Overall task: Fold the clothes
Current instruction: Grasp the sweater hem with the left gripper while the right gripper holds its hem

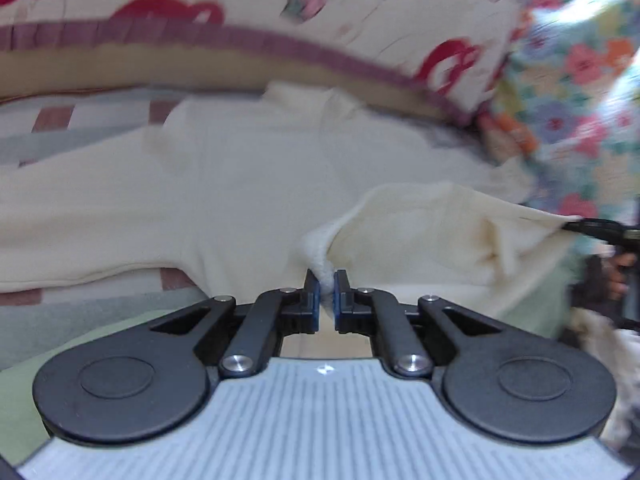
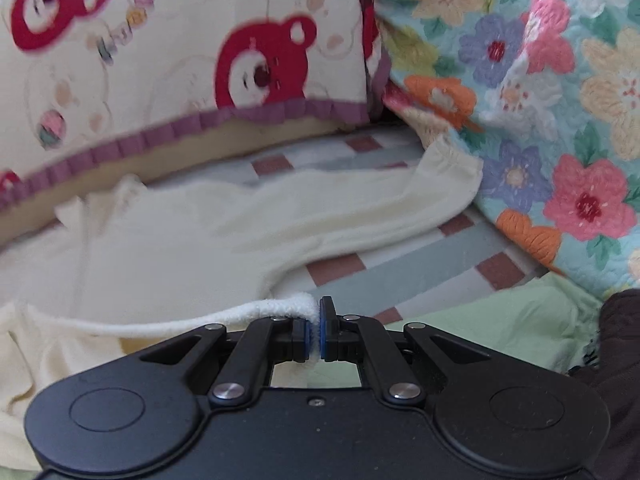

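Note:
A cream long-sleeved garment (image 1: 248,176) lies spread on a checked bed sheet (image 1: 52,120); it also shows in the right wrist view (image 2: 168,248), with one sleeve (image 2: 400,196) reaching toward the floral quilt. My left gripper (image 1: 327,284) is shut on the garment's fleecy hem and holds it lifted. My right gripper (image 2: 316,328) is shut on the same hem further along. The right gripper's tip (image 1: 600,228) shows at the right edge of the left wrist view, pulling the cloth taut.
A bear-print pillow (image 2: 180,60) with a purple frill lies behind the garment. A floral quilt (image 2: 560,120) is heaped at the right. A pale green cloth (image 2: 500,320) and a dark brown item (image 2: 616,360) lie at the near right.

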`<state>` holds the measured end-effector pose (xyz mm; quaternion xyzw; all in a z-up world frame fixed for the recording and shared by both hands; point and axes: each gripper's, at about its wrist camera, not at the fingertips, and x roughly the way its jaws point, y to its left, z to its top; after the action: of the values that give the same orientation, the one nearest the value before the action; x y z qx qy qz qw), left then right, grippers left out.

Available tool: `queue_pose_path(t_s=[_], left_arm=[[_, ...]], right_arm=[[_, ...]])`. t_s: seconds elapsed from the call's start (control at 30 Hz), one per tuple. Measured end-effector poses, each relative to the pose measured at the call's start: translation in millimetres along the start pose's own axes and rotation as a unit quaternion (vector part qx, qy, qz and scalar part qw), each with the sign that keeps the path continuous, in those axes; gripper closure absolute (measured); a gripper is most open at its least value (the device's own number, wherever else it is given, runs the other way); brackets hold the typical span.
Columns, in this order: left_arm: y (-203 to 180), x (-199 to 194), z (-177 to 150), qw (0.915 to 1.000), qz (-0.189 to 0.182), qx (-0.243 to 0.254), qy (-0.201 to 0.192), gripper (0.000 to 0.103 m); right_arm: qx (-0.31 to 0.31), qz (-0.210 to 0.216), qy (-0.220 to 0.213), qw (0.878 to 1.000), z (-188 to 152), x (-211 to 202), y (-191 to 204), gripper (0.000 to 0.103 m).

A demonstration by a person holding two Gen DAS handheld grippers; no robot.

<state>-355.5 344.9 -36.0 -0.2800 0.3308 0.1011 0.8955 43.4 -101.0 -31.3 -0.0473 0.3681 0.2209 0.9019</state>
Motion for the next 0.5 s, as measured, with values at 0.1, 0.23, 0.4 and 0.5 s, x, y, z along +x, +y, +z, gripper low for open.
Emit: queue_pose_path(t_s=[0.1, 0.23, 0.4, 0.5], left_arm=[[1.4, -42.2, -1.3, 0.9993, -0.022, 0.022, 0.021, 0.097], [13.4, -46.3, -18.6, 0.9953, -0.049, 0.004, 0.083, 0.097], [-0.8, -47.7, -34.3, 0.981, -0.149, -0.004, 0.124, 0.097], [-21.2, -61.5, -33.8, 0.9746, -0.178, 0.026, 0.134, 0.097]], right_arm=[[0.012, 0.014, 0.005, 1.0, 6.7, -34.7, -12.7, 0.1], [0.027, 0.021, 0.039, 0.999, -18.2, -43.4, -24.5, 0.1], [0.039, 0.005, 0.034, 0.999, -42.2, -57.4, -43.1, 0.1], [0.028, -0.01, 0.016, 0.999, -46.6, -74.8, -51.5, 0.1]])
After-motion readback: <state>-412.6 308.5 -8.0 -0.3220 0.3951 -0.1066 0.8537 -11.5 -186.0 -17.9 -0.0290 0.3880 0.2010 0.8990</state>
